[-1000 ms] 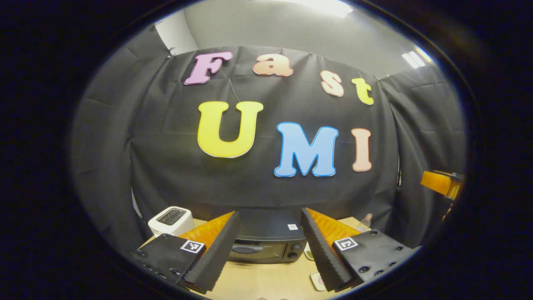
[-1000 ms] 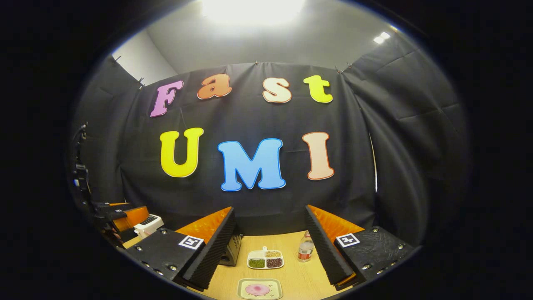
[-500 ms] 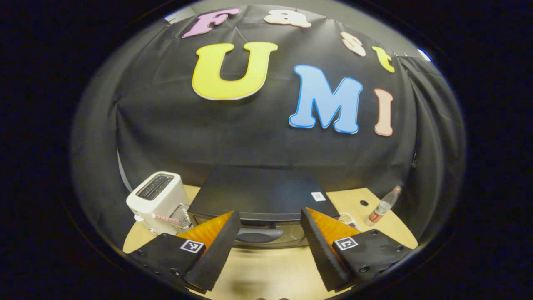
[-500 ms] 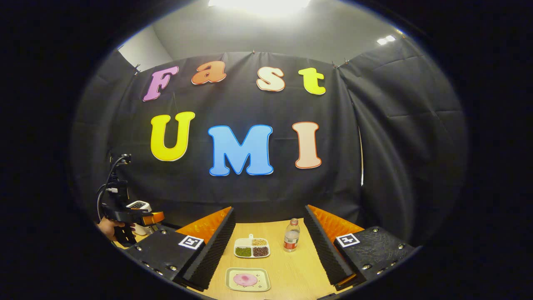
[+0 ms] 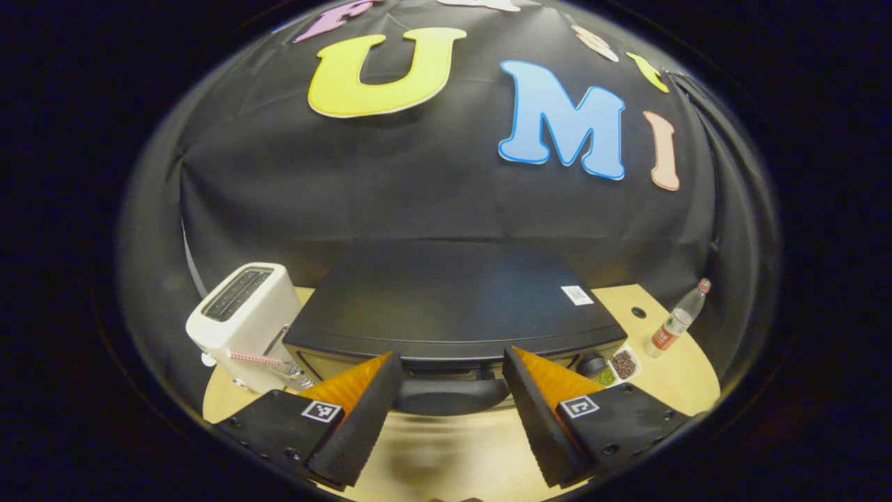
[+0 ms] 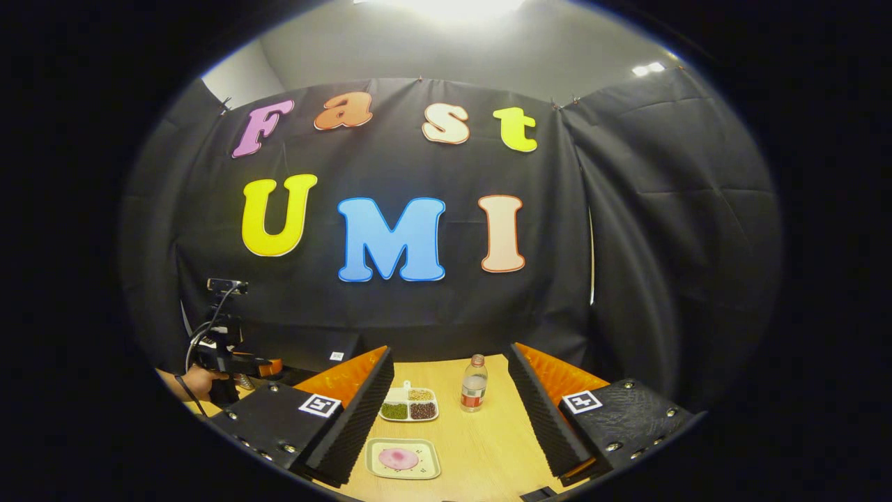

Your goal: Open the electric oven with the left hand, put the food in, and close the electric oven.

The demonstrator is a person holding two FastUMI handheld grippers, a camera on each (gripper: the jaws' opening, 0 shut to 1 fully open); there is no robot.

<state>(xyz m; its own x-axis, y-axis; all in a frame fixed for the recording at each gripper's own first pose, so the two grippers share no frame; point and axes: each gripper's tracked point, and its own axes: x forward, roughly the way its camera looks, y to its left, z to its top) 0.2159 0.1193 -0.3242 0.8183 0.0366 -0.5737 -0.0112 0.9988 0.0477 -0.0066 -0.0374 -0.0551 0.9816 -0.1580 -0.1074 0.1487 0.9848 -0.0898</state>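
Note:
The black electric oven [image 5: 446, 307] stands on the wooden table with its door shut. Its dark handle [image 5: 446, 397] lies just beyond my left gripper [image 5: 449, 418], which is open and holds nothing. In the right gripper view my right gripper [image 6: 446, 418] is open above the table. Between its fingers lies a pale square plate with a pink slice of food [image 6: 403, 458]. The left gripper [image 6: 233, 366], held by a hand, shows far left in that view, in front of the oven [image 6: 317, 348].
A white toaster [image 5: 244, 321] stands left of the oven. A divided dish of beans [image 6: 409, 405] and a small plastic bottle [image 6: 474, 385] sit behind the plate. The table's right part has a small round hole [image 5: 638, 312].
My left gripper has moved in toward the oven and tilted down, so the oven and its handle look larger. The right gripper shifted slightly; the plate sits a little further left.

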